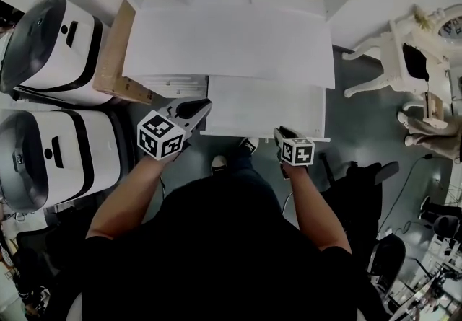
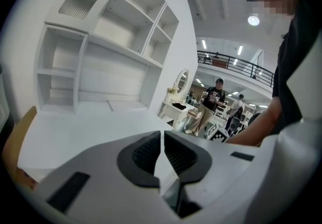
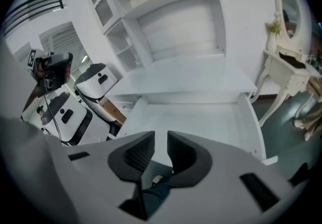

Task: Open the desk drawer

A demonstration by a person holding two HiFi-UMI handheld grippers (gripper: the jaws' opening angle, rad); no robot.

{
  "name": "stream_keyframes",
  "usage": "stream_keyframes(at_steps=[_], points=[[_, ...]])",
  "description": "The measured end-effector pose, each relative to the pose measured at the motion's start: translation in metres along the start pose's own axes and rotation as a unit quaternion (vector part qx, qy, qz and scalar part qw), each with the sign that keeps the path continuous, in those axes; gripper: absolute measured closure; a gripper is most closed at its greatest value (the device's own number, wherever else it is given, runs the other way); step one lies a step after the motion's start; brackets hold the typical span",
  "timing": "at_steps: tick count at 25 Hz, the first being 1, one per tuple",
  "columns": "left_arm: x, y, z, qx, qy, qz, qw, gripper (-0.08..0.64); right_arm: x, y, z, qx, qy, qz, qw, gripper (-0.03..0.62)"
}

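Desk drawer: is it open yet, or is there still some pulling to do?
Done: the drawer stands pulled out from under the desktop, its inside showing. In hand: nothing; the right gripper has its jaws apart and empty, and the left gripper is shut on nothing. Left: seemingly nothing more.

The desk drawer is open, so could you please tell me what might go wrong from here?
The drawer juts out towards the person's shoes, so a step forward may bump it. The left gripper, jaws together, hangs beside its front corner and could knock it.
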State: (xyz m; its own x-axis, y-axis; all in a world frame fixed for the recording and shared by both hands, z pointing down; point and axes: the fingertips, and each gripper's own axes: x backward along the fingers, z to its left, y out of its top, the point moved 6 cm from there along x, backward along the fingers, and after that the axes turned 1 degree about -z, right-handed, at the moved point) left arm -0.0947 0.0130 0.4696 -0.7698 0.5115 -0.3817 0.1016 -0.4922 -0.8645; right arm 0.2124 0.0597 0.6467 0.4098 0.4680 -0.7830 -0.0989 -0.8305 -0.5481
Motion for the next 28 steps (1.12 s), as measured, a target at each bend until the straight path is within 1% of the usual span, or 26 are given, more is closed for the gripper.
stream_keyframes(at_steps=[5, 8, 11, 14, 18, 24, 26, 28], points=[[0.018, 0.001, 0.0, -0.001, 0.01, -0.015, 0.9998, 0.531, 0.027, 0.05, 0.022, 0.01, 0.012, -0.067, 0.998, 0.514], [0.03, -0.001, 0.003, -0.001, 0.016, -0.021, 0.9996, 0.531, 0.044, 0.074, 0.039, 0.026, 0.018, -0.1, 0.995, 0.514], [0.043, -0.004, 0.005, 0.0, 0.024, -0.025, 0.9994, 0.531, 0.061, 0.087, 0.058, 0.047, 0.023, -0.124, 0.991, 0.517], [0.056, -0.007, 0.009, 0.002, 0.035, -0.031, 0.9989, 0.531, 0.074, 0.094, 0.074, 0.056, 0.029, -0.144, 0.988, 0.518], [0.072, -0.011, 0.016, 0.004, 0.047, -0.04, 0.9981, 0.532, 0.086, 0.103, 0.086, 0.061, 0.029, -0.161, 0.985, 0.52], [0.095, -0.023, 0.032, 0.015, 0.071, -0.053, 0.996, 0.541, 0.094, 0.11, 0.098, 0.076, 0.027, -0.167, 0.983, 0.523], [0.101, -0.03, 0.033, 0.019, 0.075, -0.05, 0.9957, 0.545, 0.094, 0.11, 0.102, 0.081, 0.028, -0.165, 0.983, 0.523], [0.103, -0.034, 0.03, 0.014, 0.074, -0.045, 0.9961, 0.549, 0.095, 0.111, 0.105, 0.083, 0.029, -0.166, 0.982, 0.523]])
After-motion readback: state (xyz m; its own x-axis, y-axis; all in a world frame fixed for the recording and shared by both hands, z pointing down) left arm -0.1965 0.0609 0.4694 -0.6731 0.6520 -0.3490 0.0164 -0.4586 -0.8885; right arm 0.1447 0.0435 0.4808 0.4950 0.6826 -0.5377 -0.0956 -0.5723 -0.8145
